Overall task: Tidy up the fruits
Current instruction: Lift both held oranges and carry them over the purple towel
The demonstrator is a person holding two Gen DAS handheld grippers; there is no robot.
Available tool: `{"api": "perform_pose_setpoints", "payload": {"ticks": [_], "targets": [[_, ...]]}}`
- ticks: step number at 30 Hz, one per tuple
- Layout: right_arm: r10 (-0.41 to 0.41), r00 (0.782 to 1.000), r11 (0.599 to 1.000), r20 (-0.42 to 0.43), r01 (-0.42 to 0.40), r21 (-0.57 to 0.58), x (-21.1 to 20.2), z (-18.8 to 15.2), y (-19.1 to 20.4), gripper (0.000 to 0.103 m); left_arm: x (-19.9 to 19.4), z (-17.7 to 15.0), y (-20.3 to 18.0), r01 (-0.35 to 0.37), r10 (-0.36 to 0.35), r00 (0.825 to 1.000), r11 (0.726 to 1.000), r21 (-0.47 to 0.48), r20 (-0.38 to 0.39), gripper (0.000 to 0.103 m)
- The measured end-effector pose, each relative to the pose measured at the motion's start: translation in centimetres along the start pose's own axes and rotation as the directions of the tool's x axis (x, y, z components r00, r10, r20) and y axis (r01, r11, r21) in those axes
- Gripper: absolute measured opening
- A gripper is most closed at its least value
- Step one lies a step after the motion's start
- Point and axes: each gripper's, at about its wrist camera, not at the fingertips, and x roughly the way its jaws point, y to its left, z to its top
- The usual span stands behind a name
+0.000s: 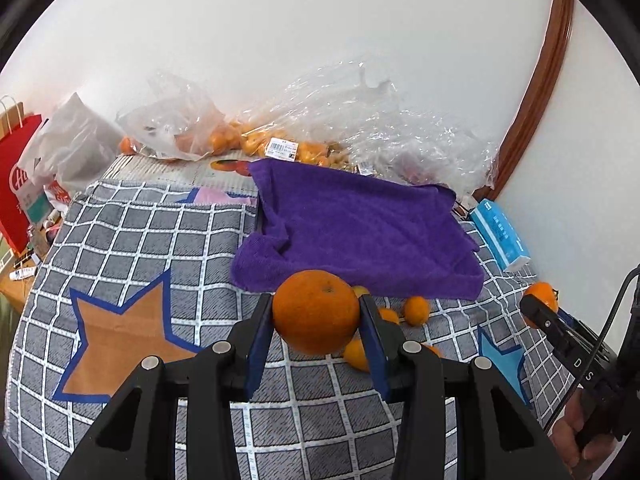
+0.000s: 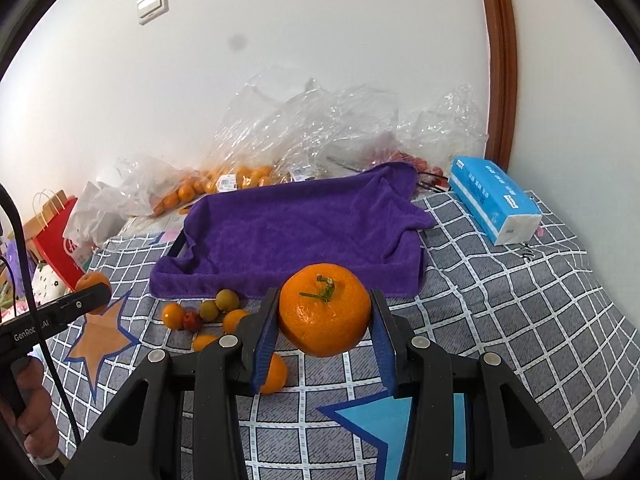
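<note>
**Each claw clamped on an orange above the checked cloth**

Nearest in the left wrist view, the left claw (image 1: 316, 320) is closed on a large orange (image 1: 316, 312), its blue pads pressing the fruit at 9 and 3 o'clock; the fruit is held clear of the grey checked cloth (image 1: 132, 240). In the right wrist view, the right claw (image 2: 325, 320) grips a stemmed orange (image 2: 325, 310) the same way, green stalk facing up, above a blue star (image 2: 384, 416) printed on the cloth.

Just beyond, loose small fruits lie on the cloth. From the right claw they sit at about 10 o'clock: a small orange one (image 2: 173, 315), a dark red one (image 2: 192, 321), two greenish-brown ones (image 2: 227, 300) and several more orange pieces, one half hidden behind the left finger (image 2: 264, 344).

Farther on, a purple towel (image 2: 296, 236) lies draped over a dark tray at 12 o'clock, with nothing on it. At 2 o'clock a blue tissue pack (image 2: 494, 204) rests on the cloth.

Farthest, against the white wall, clear plastic bags (image 1: 304, 132) hold many more small oranges, and a red paper bag (image 1: 18, 176) stands at 9 o'clock.
</note>
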Motion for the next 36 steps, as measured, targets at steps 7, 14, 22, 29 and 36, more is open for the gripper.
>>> {"api": "perform_pose_setpoints", "payload": {"ticks": [7, 14, 22, 29, 36], "targets": [[0.003, 1.0, 1.0, 0.001, -0.003, 0.002, 0.8, 1.3, -0.5, 0.043, 0.8, 1.5, -1.1, 0.014, -0.014, 1.0, 1.0, 0.013, 0.006, 0.04], [0.01, 1.0, 1.0, 0.014, -0.01, -0.013, 1.9, 2.8, -0.2, 0.043, 2.2, 2.9, -2.2, 0.032, -0.032, 0.999, 0.999, 0.025, 0.004, 0.04], [0.019, 1.0, 1.0, 0.007, -0.019, -0.02, 4.0, 4.0, 0.1, 0.043, 4.2, 4.4, -2.5, 0.033, -0.033, 0.999, 0.999, 0.028, -0.01, 0.04], [0.02, 1.0, 1.0, 0.0, -0.02, -0.02, 6.0, 5.1, -0.1, 0.043, 6.0, 6.1, -2.3, 0.022, -0.022, 1.0, 0.999, 0.023, -0.011, 0.04], [0.023, 1.0, 1.0, -0.012, -0.023, -0.017, 8.7, 6.0, -0.3, 0.043, 8.2, 6.9, -1.6, 0.011, -0.011, 1.0, 1.0, 0.003, -0.021, 0.04]]}}
